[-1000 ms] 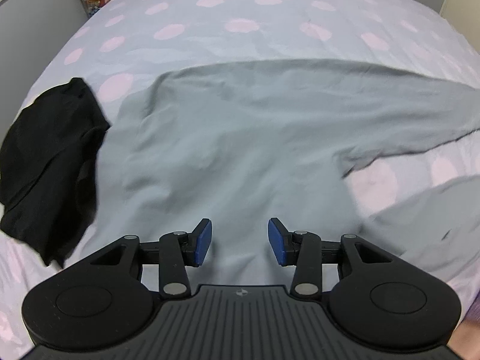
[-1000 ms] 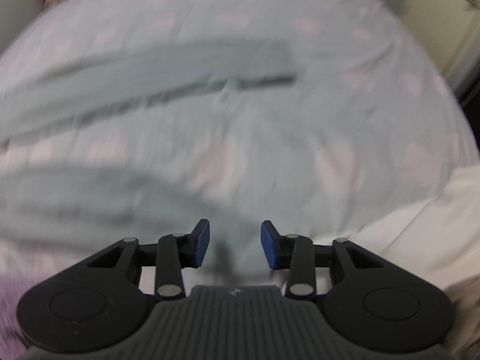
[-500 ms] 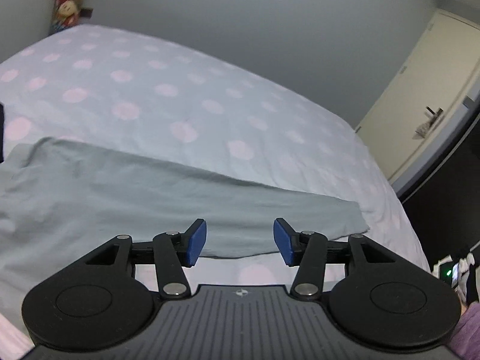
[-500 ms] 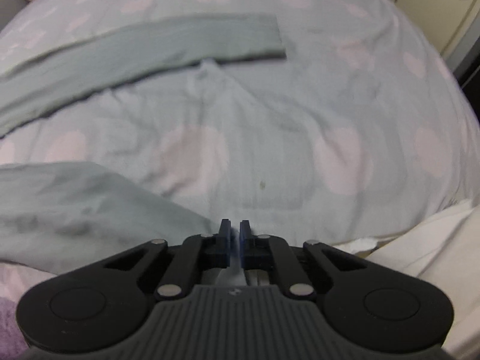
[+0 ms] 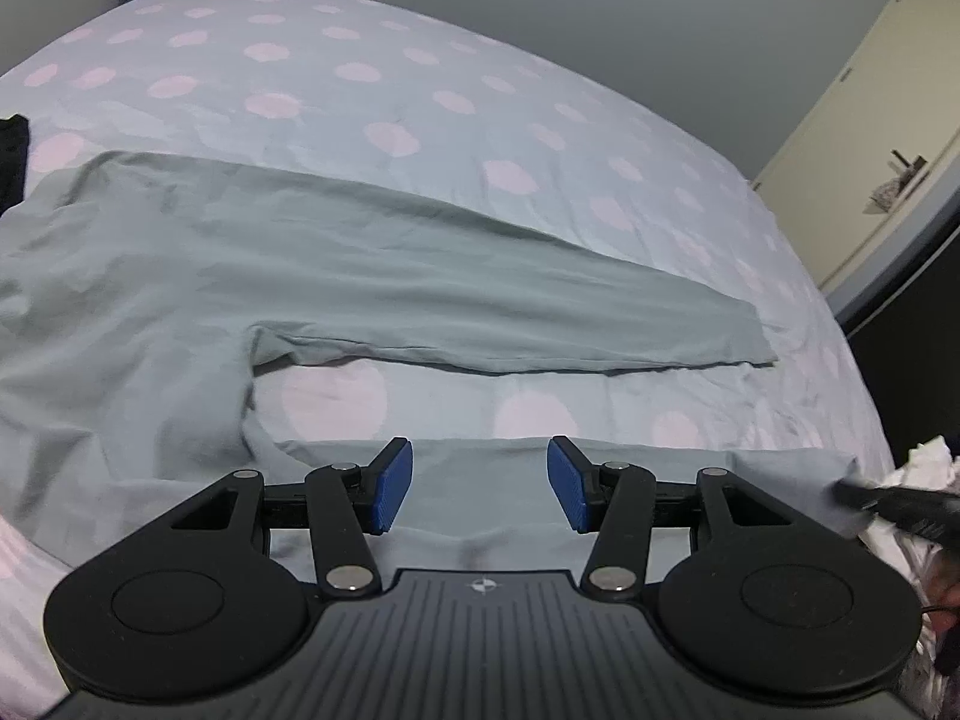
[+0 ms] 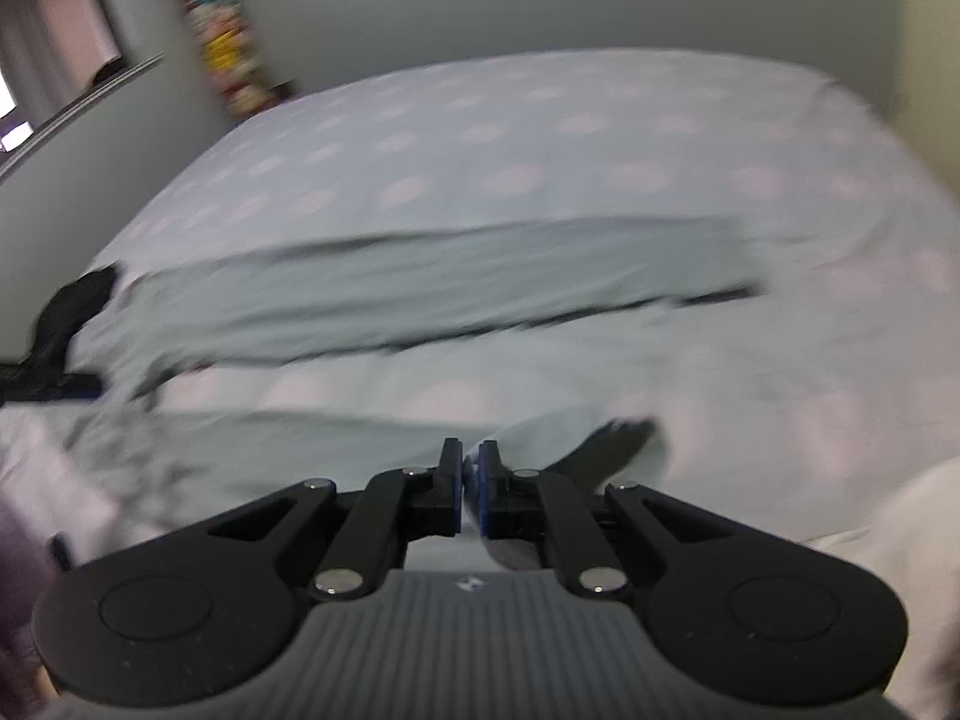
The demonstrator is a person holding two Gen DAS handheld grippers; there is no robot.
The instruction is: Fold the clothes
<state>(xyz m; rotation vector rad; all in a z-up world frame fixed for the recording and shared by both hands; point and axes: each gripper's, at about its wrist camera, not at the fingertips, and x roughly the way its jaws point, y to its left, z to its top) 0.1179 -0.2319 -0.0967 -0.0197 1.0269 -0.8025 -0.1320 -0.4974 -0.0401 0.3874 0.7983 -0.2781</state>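
The right gripper has its blue pads pressed together with pale cloth pinched between them, and the blur across its view says it's on the move. The cloth looks like the near leg end of the grey-green trousers, which bunches up at 1 o'clock from the pads. In the left wrist view that same gripper shows at 3 o'clock, dark and smeared, with the cuff end gathered against it.

The left gripper hangs with its pads spread wide, nothing between them, over the near leg.

How far along? The trousers lie spread on the spotted bedspread: waist end toward 9 o'clock, far leg stretched flat out to 3 o'clock, cuff square. The two legs lie apart, bedspread showing between them. No fold shows in the garment, so as it lies the folding is all still to be done. My read: a fold of the near leg is under way.

A black garment sits at 9 o'clock, bunched, edge only. White crumpled fabric at 3 o'clock.
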